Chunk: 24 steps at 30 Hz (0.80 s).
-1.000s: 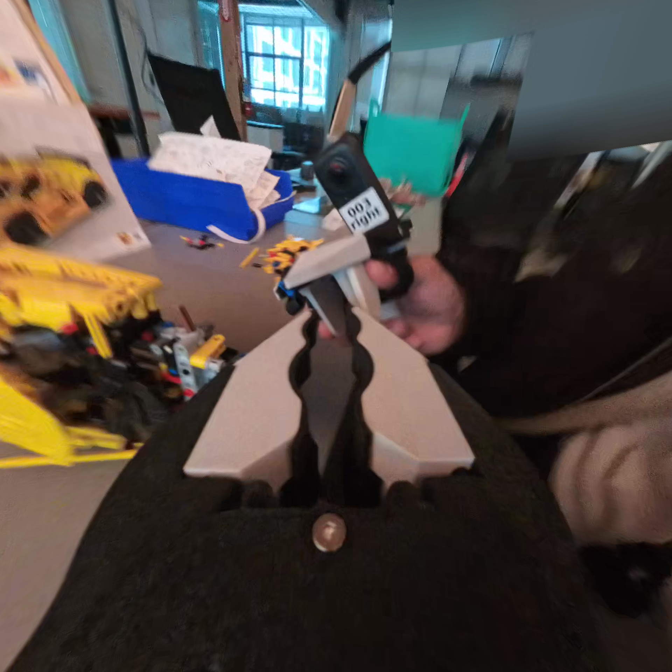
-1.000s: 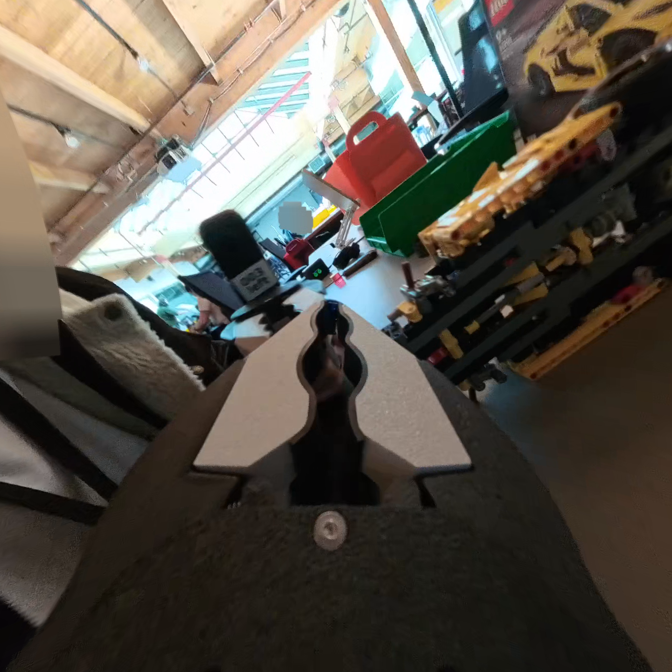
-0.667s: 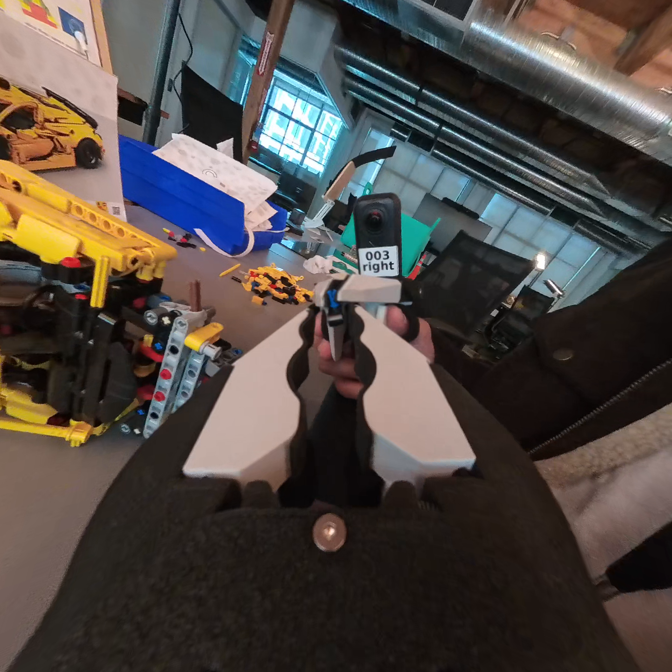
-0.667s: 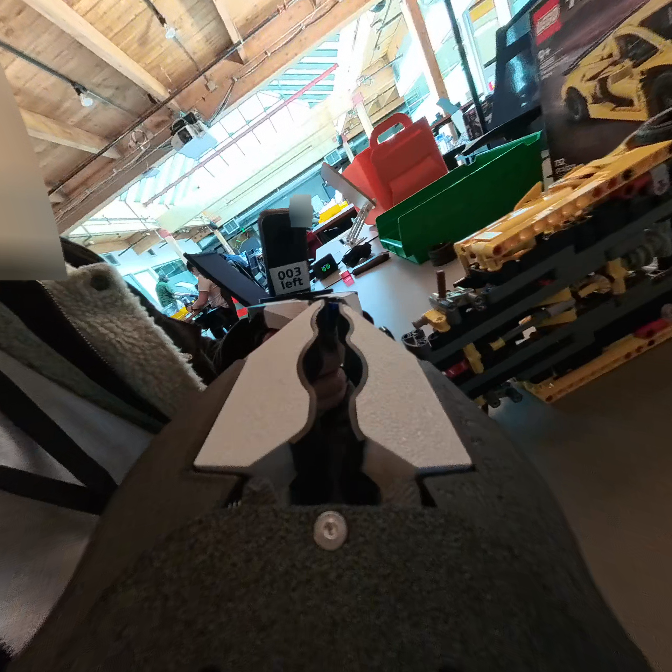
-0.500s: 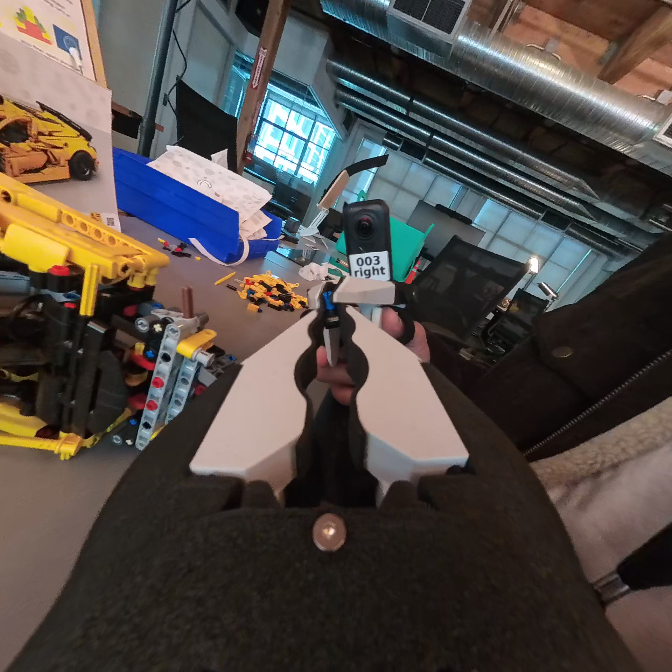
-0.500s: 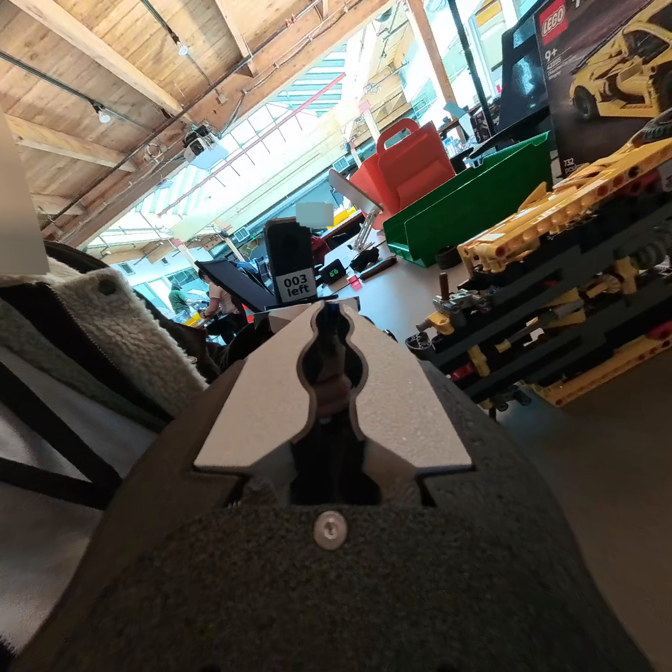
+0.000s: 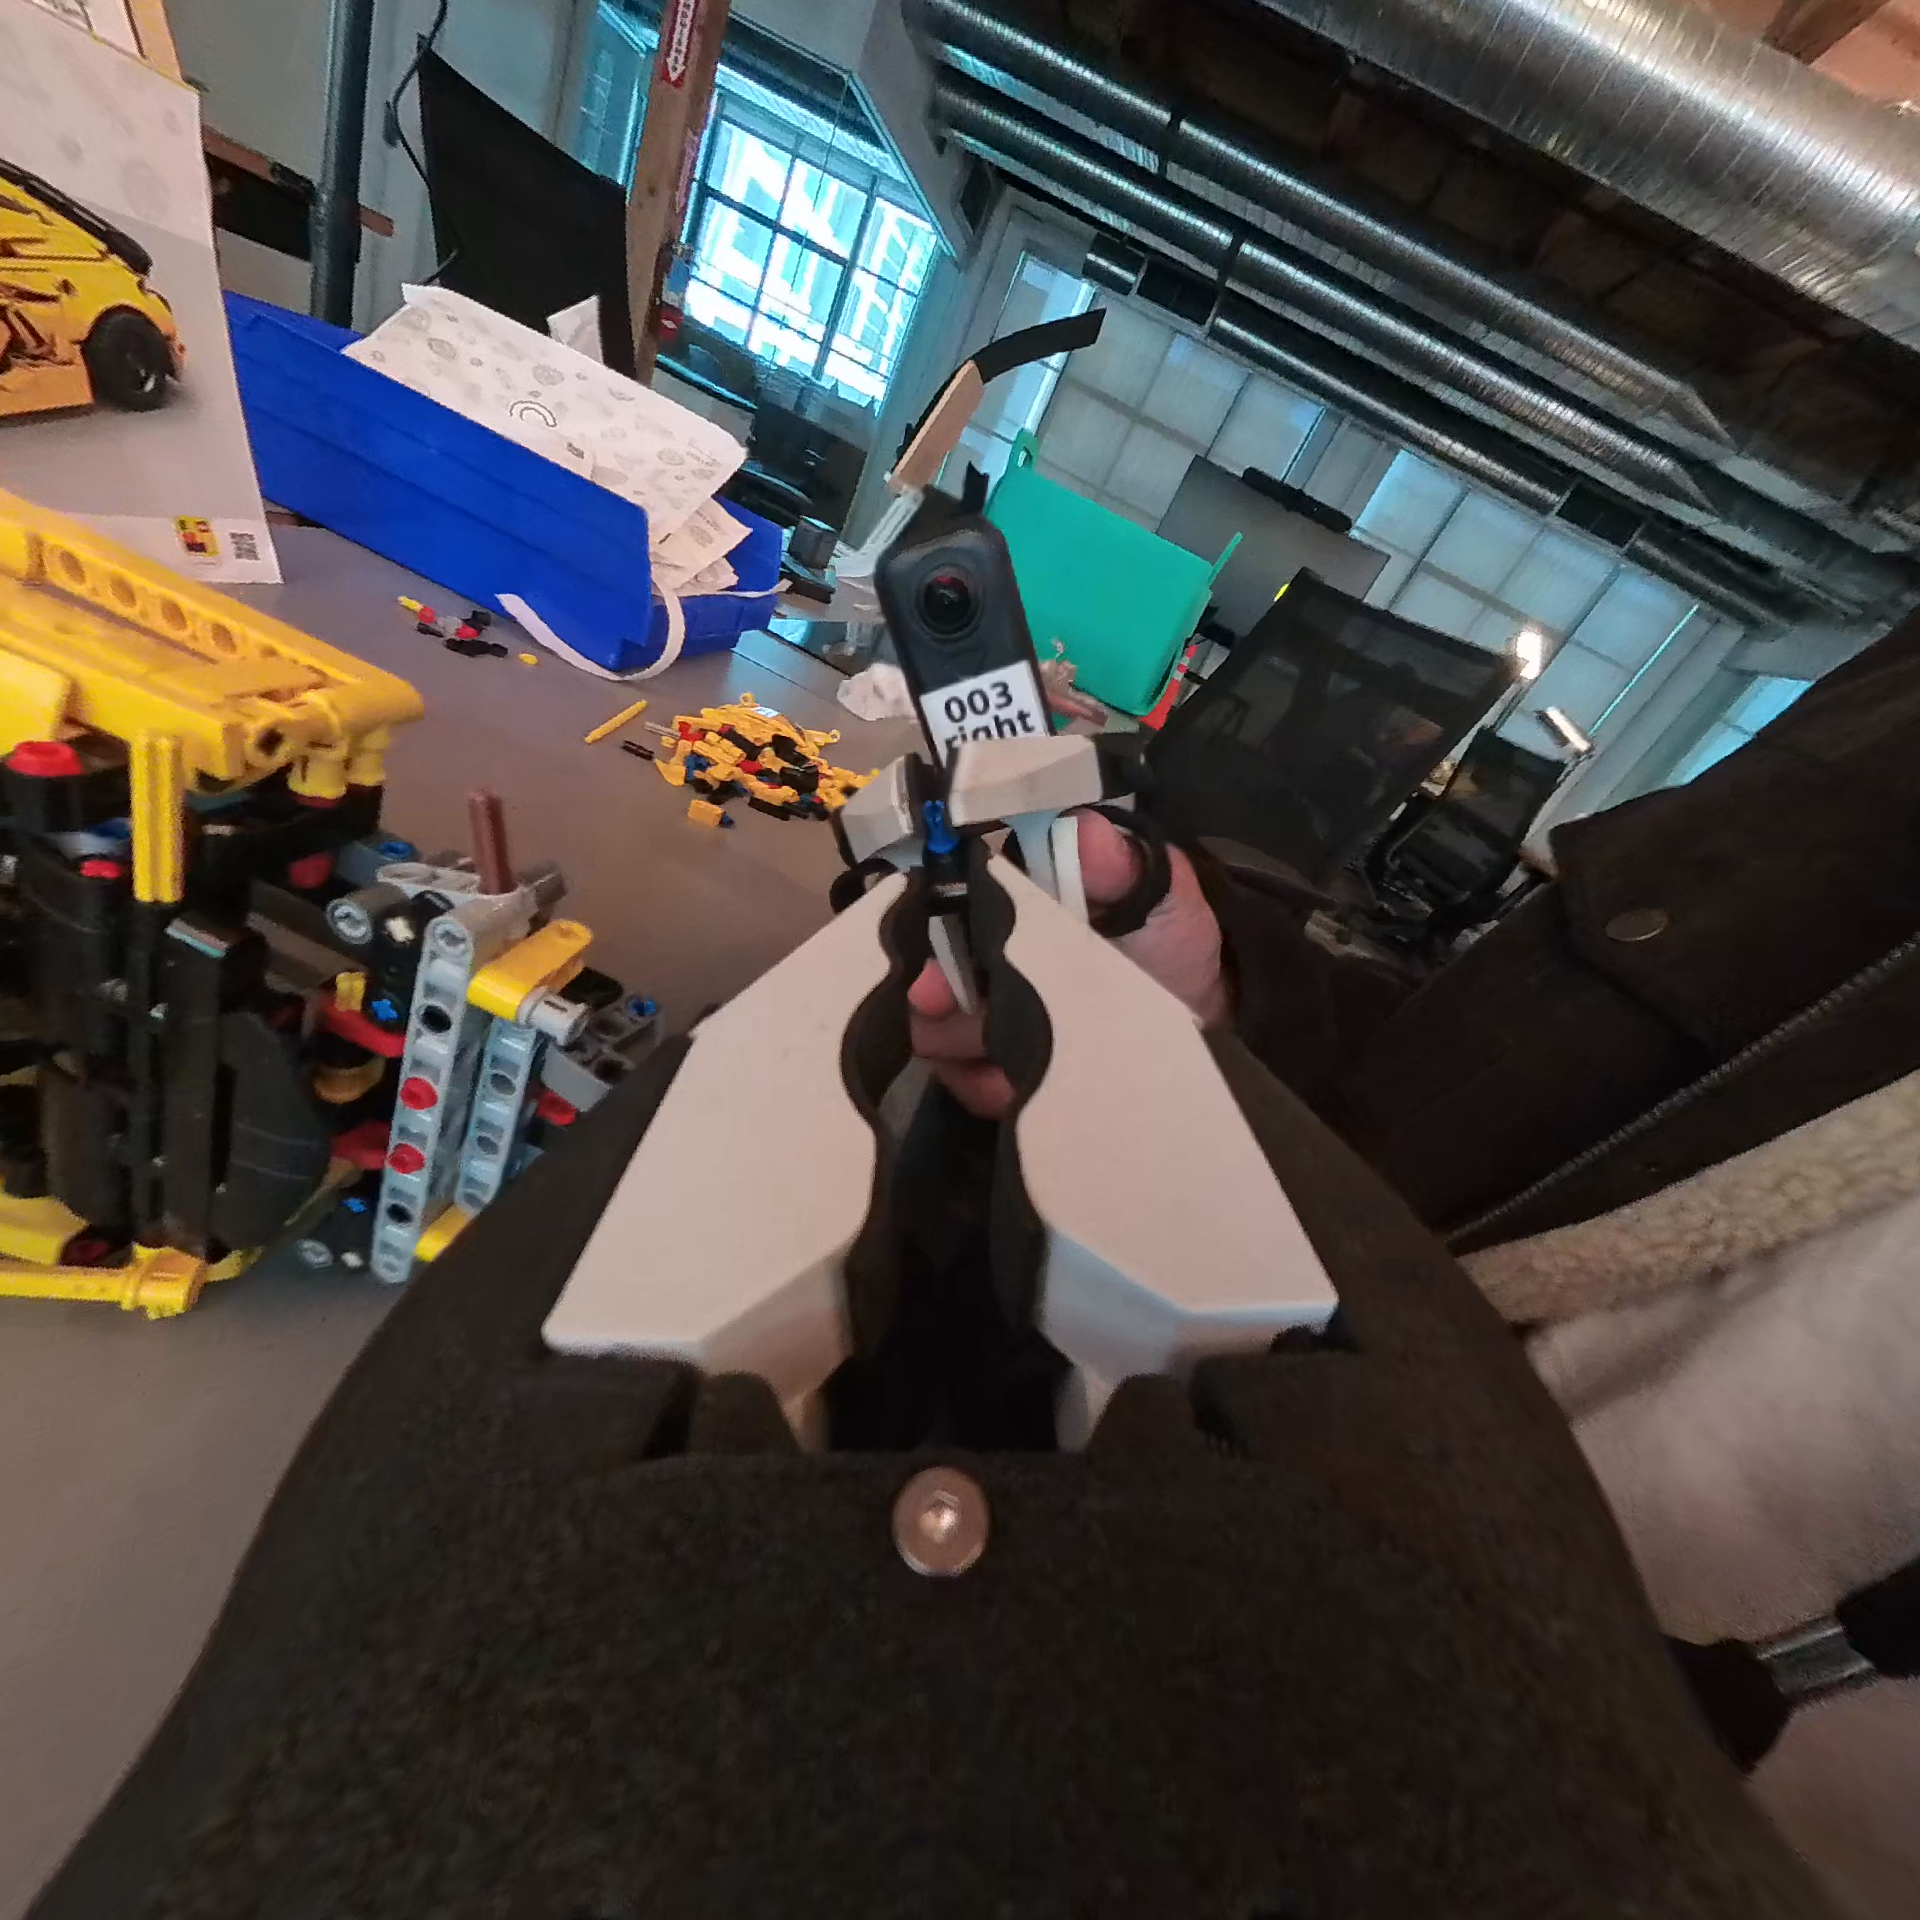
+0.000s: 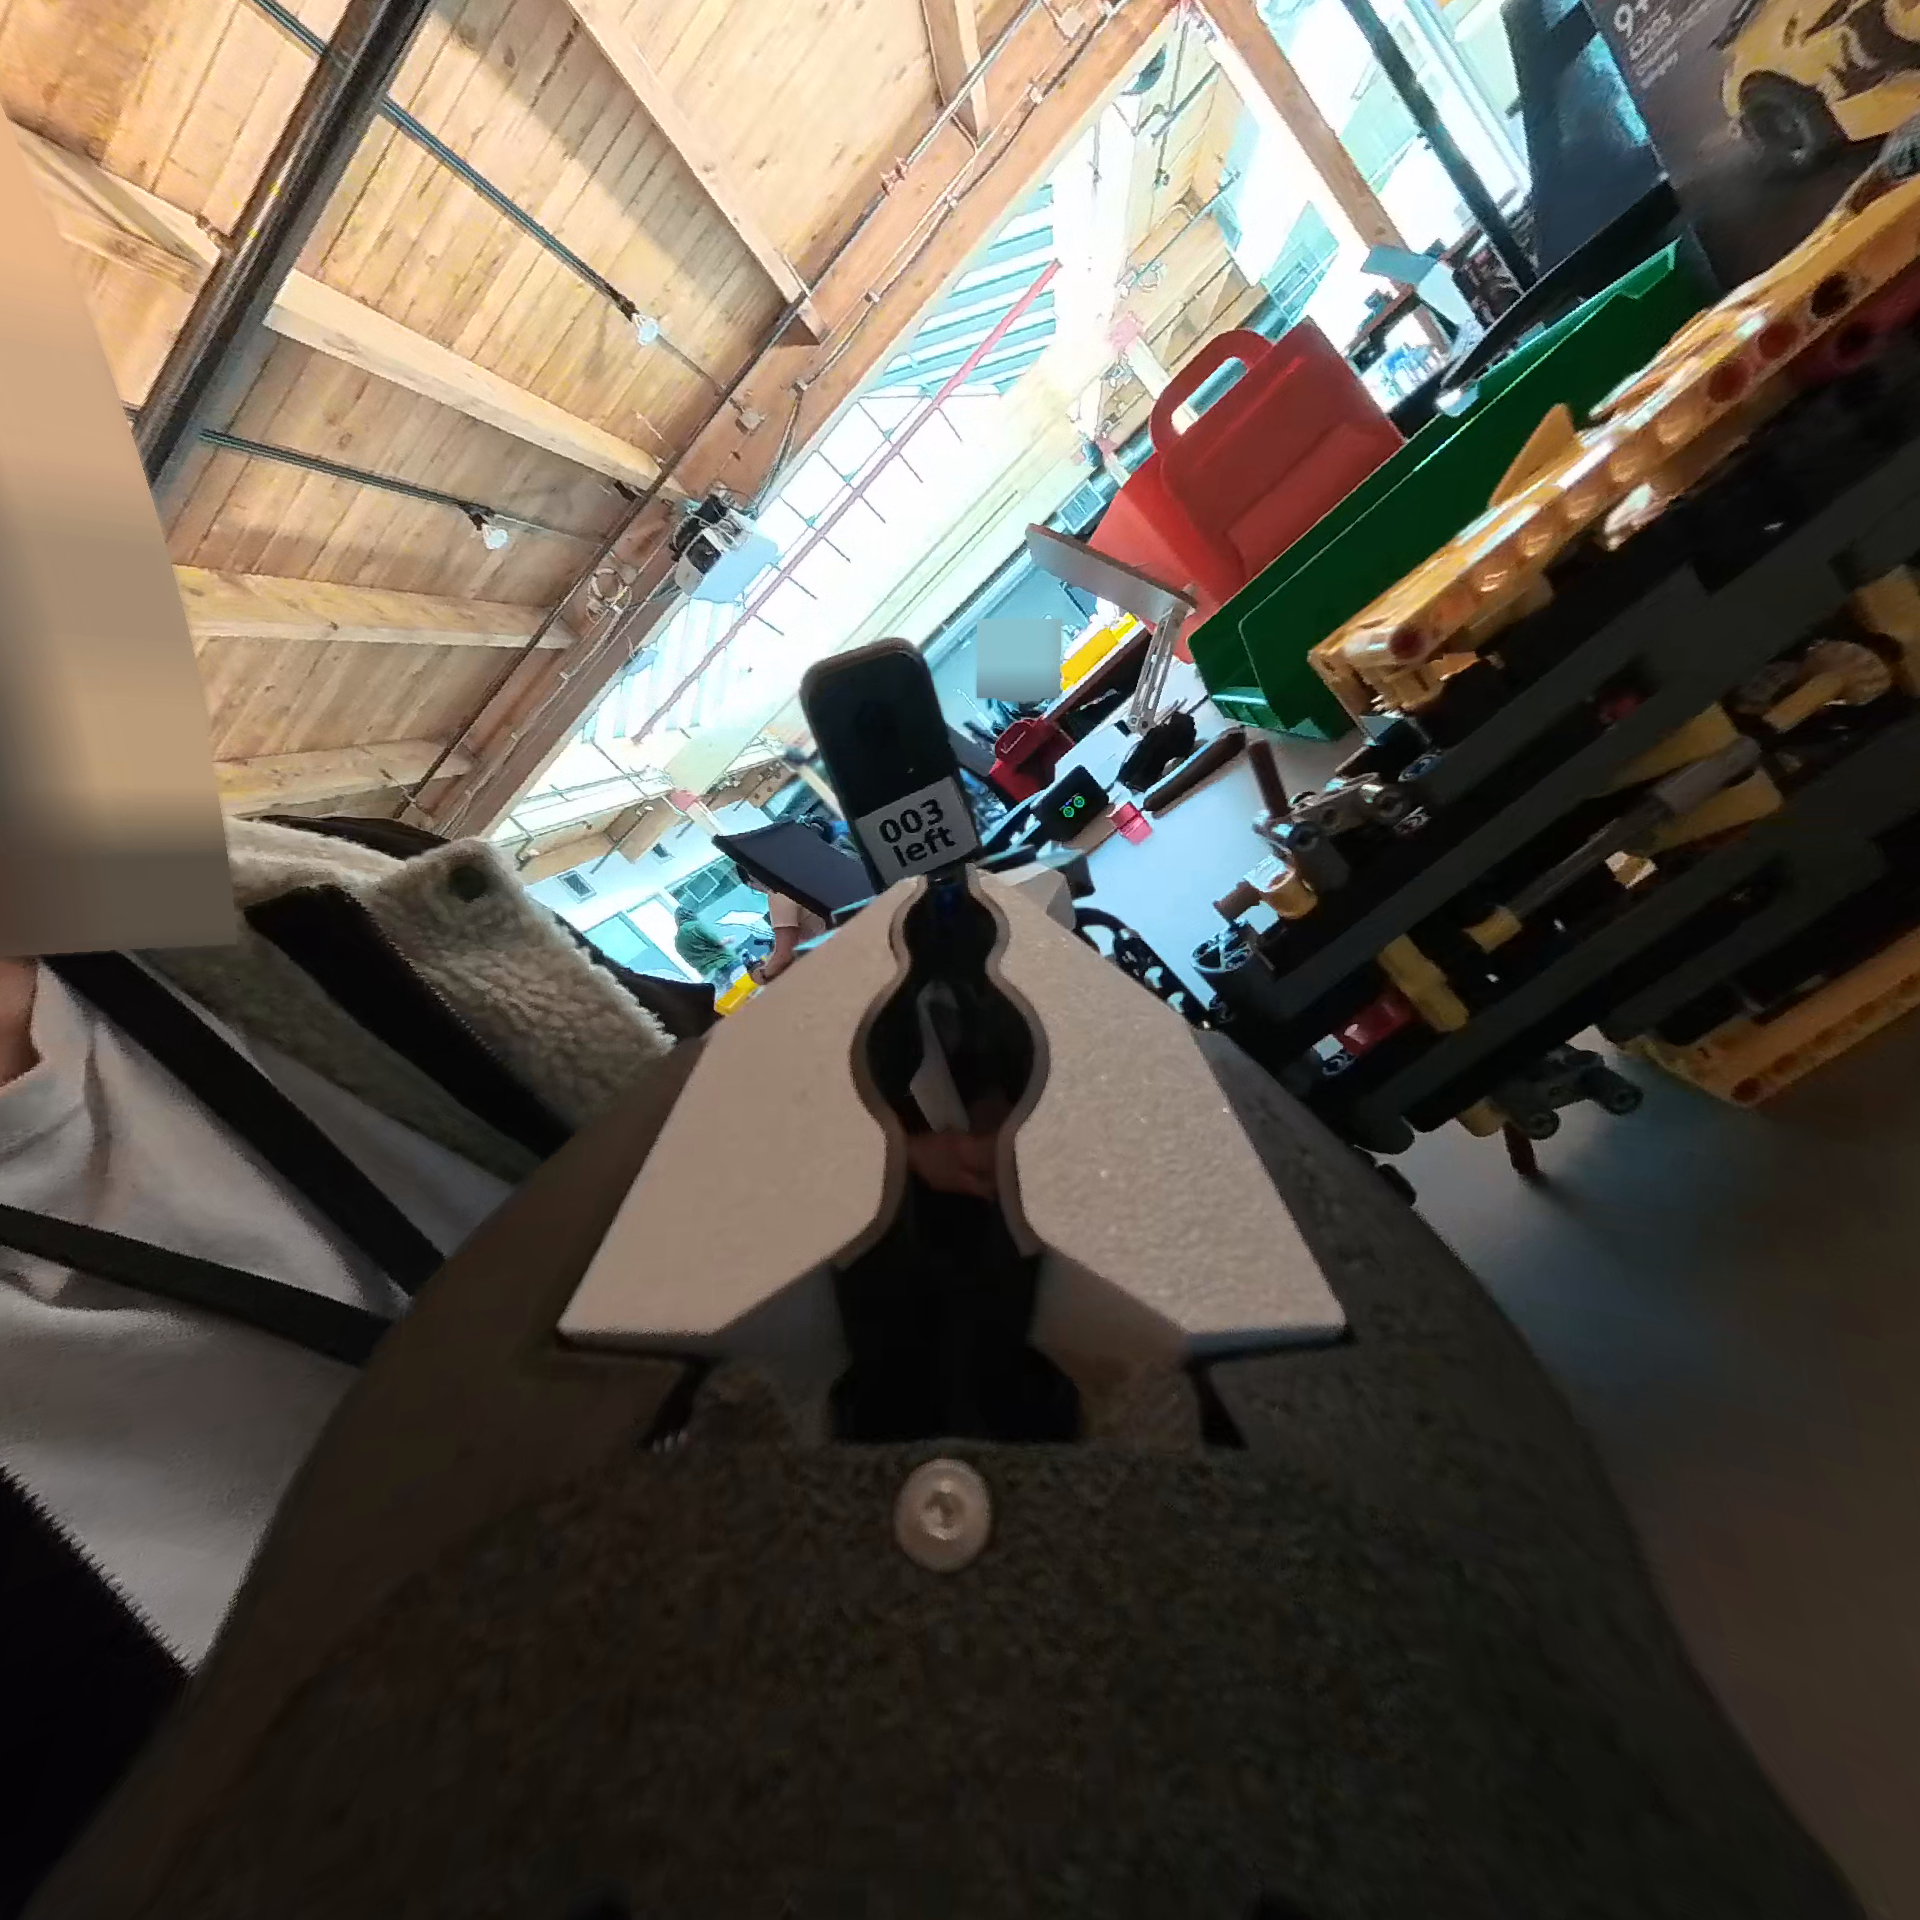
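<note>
While the right hand-held gripper (image 7: 928, 831) is squeezed on a small blue pin (image 7: 936, 823), the pin's other end is pinched by the left hand-held gripper (image 7: 943, 894), so both are held up off the desk (image 7: 644, 831).

One second ago the left gripper (image 7: 943, 894) was in fast motion and its view was blurred; now its view is sharp. The right gripper (image 7: 935, 821) stood above and apart from the left fingers (image 7: 790, 1122) then, tilted to one side. Since then it has turned more upright, and the two tips have come together. Now a small blue piece (image 7: 936, 826) and a dark piece (image 7: 943, 883) sit between both pairs of tips, touching. In the right wrist view, the left gripper's camera (image 8: 883, 758) has risen into the middle, directly behind the right fingers (image 8: 1132, 1132).
</note>
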Available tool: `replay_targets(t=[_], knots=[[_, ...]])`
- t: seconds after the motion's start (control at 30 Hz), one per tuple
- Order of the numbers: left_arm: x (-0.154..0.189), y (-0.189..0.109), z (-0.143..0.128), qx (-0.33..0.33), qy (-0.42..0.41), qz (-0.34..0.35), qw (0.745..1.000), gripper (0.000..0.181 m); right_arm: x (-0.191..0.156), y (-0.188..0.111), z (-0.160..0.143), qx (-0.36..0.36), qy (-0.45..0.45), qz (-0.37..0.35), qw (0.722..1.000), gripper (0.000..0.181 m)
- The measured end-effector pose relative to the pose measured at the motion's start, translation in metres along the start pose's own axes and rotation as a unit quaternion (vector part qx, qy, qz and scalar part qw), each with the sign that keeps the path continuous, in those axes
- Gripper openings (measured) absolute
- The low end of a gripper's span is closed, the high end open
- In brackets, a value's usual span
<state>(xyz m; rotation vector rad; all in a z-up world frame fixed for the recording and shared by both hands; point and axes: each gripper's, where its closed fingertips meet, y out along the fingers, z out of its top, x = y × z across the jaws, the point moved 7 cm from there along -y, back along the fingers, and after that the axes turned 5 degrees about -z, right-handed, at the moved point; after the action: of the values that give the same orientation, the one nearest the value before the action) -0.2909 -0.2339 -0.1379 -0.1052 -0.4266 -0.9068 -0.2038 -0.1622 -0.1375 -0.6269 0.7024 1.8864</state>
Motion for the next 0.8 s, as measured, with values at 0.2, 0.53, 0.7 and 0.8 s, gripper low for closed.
replay_targets(t=[0.2, 0.53, 0.7, 0.8], knots=[[0.024, 0.033, -0.043, -0.224, 0.118, -0.02, 0.967, 0.008, 0.008, -0.018, 0.028, 0.134, 0.058, 0.057, 0.988, 0.0], [0.016, 0.02, -0.02, -0.107, 0.059, -0.02, 0.992, 0.007, -0.003, -0.041, 0.028, 0.029, -0.188, -0.147, 0.971, 0.0], [0.02, 0.018, -0.015, -0.08, 0.084, -0.023, 0.993, 0.007, 0.01, -0.051, 0.034, 0.054, -0.192, -0.188, 0.962, 0.003], [0.025, 0.02, -0.017, -0.093, 0.113, -0.021, 0.989, 0.007, 0.016, -0.046, 0.033, 0.04, -0.166, -0.174, 0.97, 0.014]])
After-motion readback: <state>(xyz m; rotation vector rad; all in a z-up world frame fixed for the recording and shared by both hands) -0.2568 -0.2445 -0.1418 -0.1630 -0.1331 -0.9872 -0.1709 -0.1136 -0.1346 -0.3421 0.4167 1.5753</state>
